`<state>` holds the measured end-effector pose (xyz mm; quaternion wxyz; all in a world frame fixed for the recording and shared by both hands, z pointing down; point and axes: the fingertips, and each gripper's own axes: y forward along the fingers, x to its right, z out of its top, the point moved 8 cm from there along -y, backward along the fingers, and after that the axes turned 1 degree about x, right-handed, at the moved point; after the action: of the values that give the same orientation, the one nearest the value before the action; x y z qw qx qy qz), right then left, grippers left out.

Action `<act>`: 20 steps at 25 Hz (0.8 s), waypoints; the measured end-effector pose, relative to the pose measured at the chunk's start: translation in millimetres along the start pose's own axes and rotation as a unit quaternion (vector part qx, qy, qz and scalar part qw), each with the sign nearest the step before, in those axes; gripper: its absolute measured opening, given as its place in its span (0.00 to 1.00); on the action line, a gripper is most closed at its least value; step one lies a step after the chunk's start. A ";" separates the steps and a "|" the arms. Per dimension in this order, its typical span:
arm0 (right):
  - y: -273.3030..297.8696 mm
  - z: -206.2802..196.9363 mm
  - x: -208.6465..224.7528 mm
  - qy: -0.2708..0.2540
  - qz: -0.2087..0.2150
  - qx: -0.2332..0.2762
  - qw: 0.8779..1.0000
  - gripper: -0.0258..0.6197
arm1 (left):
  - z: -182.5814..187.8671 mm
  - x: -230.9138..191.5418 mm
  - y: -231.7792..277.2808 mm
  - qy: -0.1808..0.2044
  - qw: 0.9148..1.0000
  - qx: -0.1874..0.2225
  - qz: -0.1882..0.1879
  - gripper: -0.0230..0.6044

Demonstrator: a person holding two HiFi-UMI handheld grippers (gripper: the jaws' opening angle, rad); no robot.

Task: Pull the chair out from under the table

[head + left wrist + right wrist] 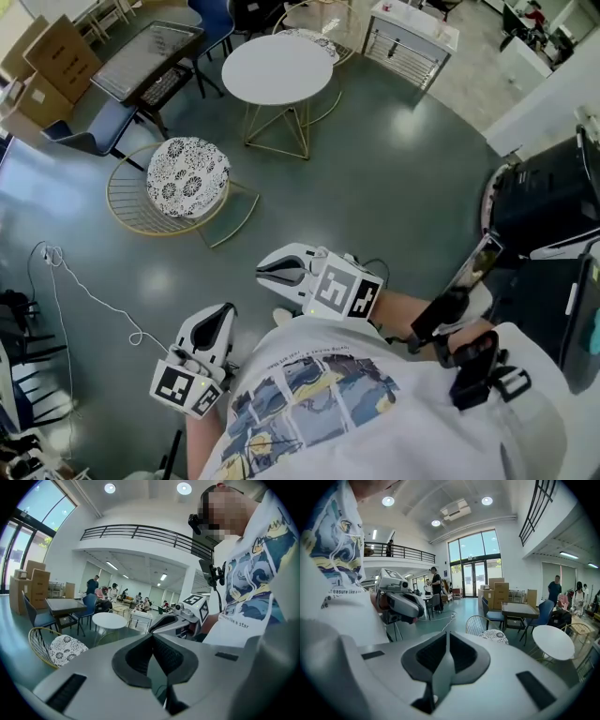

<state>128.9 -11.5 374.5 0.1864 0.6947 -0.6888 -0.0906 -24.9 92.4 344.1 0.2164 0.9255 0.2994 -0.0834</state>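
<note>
The chair (183, 178), a gold wire frame with a black-and-white patterned cushion, stands on the open grey floor, apart from the round white table (277, 70). My left gripper (221, 314) is shut and empty, low at the left by the person's torso. My right gripper (264, 272) is beside it, its jaws together with nothing between them. Both are well short of the chair. In the left gripper view, past the gripper (153, 637), are the chair (61, 648) and table (108, 619). The right gripper view has its gripper (446, 633), the chair (496, 635) and the table (553, 641).
A dark desk (145, 52) with blue chairs and cardboard boxes (52, 56) stands at the far left. A white cable (84, 295) trails over the floor on the left. A white rack (408, 37) is at the back, black equipment (553, 202) on the right. People stand in the background.
</note>
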 end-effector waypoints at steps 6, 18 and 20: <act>15.7 1.7 -31.4 0.003 -0.010 -0.006 1.000 0.08 | -17.7 -3.4 -29.8 -0.003 1.000 -0.004 -0.008 0.05; 10.5 1.2 -42.9 -0.015 -0.035 -0.034 0.999 0.07 | -38.4 -10.2 -42.7 -0.016 1.000 -0.006 -0.008 0.05; 5.5 1.8 -38.6 -0.016 -0.038 -0.034 0.999 0.07 | -36.3 -9.8 -40.2 -0.013 1.000 -0.009 -0.007 0.05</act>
<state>121.8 26.5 370.0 0.1954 0.7122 -0.6612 -0.1319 -55.7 132.9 365.2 0.2276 0.9203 0.3040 -0.0945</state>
